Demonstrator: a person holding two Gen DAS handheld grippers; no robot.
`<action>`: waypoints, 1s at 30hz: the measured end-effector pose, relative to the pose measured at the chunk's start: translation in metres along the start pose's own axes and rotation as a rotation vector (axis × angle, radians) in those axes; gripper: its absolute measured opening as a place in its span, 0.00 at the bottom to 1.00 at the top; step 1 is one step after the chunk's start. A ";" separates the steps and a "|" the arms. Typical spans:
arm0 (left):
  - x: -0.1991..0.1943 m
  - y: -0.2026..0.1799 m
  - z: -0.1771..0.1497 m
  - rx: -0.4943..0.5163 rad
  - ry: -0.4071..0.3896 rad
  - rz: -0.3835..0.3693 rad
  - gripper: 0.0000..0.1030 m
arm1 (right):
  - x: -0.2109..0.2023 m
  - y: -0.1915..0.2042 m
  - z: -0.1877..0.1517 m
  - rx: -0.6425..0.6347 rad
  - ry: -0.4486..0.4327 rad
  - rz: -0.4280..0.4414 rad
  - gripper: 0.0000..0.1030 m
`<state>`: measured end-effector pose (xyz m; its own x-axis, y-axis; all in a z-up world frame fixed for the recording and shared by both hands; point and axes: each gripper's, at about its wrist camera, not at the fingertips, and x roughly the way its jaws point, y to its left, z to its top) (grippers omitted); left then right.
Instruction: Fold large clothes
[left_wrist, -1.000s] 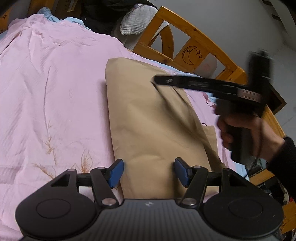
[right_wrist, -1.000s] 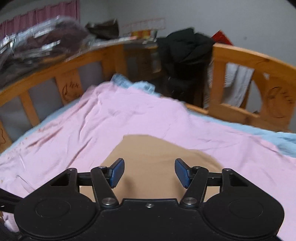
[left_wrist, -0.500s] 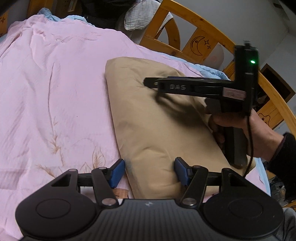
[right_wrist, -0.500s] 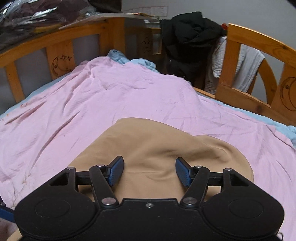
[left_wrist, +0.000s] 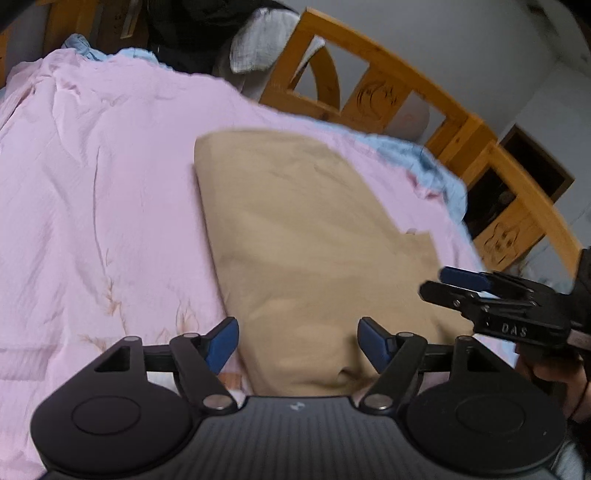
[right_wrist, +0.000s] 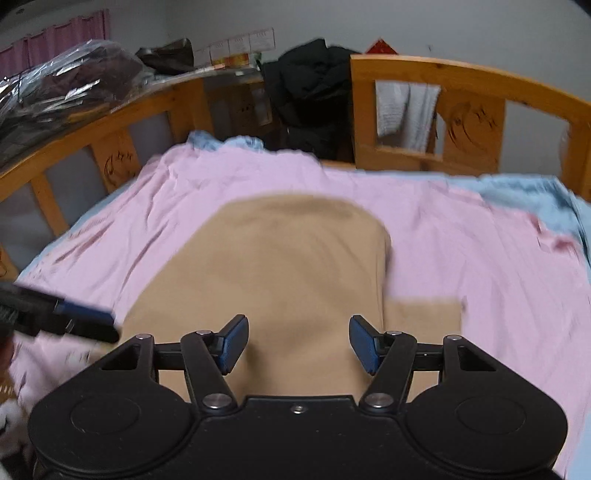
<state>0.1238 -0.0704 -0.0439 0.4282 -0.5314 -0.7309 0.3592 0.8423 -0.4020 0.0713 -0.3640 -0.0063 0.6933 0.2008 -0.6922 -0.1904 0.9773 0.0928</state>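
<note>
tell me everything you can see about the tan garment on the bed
The tan garment is a plain, matte, soft-looking cloth lying flat on the pink sheet, folded into a long shape with a rounded far end. A lower layer pokes out as a squared flap along its right edge. A few shallow creases show near the close end. Both the left gripper and right gripper are open over it, gripping nothing.

"DAS" on right hand-held gripper (left_wrist: 458, 284) body.
</note>
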 end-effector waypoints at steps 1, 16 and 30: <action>0.004 -0.001 -0.001 0.005 0.014 0.019 0.74 | 0.002 0.002 -0.008 -0.010 0.018 -0.025 0.61; 0.013 0.001 -0.007 0.000 0.027 0.060 0.74 | -0.008 -0.056 -0.030 0.313 -0.022 -0.169 0.71; 0.012 0.007 -0.010 -0.037 0.015 0.043 0.76 | 0.021 -0.090 -0.042 0.486 0.037 -0.088 0.21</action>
<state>0.1234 -0.0699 -0.0615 0.4299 -0.4937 -0.7559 0.3096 0.8671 -0.3903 0.0734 -0.4510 -0.0595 0.6656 0.1222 -0.7362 0.2201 0.9105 0.3501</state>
